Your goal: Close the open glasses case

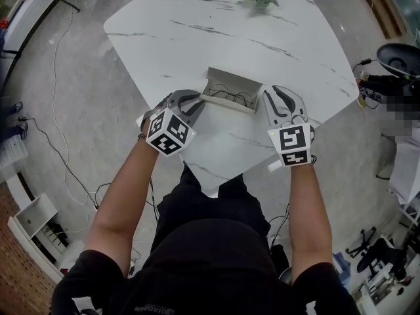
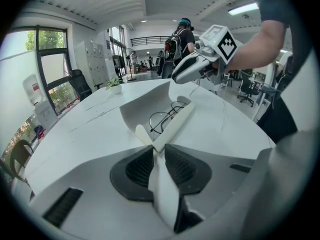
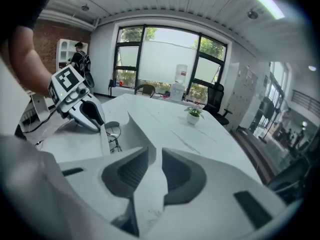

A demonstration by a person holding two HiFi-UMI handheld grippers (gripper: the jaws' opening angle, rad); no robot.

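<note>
**Hazards, left to right.** The left gripper [image 1: 194, 103] pinches only the near left corner of the glasses case [image 1: 237, 81], on a thin white flap [image 2: 176, 125]. With so small a purchase, the flap could likely slip out as it is swung over, or the light case could lift and twist on the table [image 1: 197, 25]. At the middle of the case, the glasses [image 1: 231, 98] lie loose just behind the flap. A rim or arm sitting proud could probably be caught under the closing edge, leaving the case ajar or bending the wire. At the right end of the case, the right gripper [image 1: 274, 91] does not appear to be holding it. A push from the left might then slide the whole case rightward instead of folding it shut.

**Grippers, left to right.** The left gripper's jaws are pressed together on the flap at the left end of the case. The white strip runs between the dark pads and on along the front of the case. The right gripper sits just beside the right end of the case, touching it or nearly so. Its jaws stand a narrow slit apart, with only bare tabletop showing between them. The case is still open, and it lies between the two grippers near the person's edge of the table.
</note>
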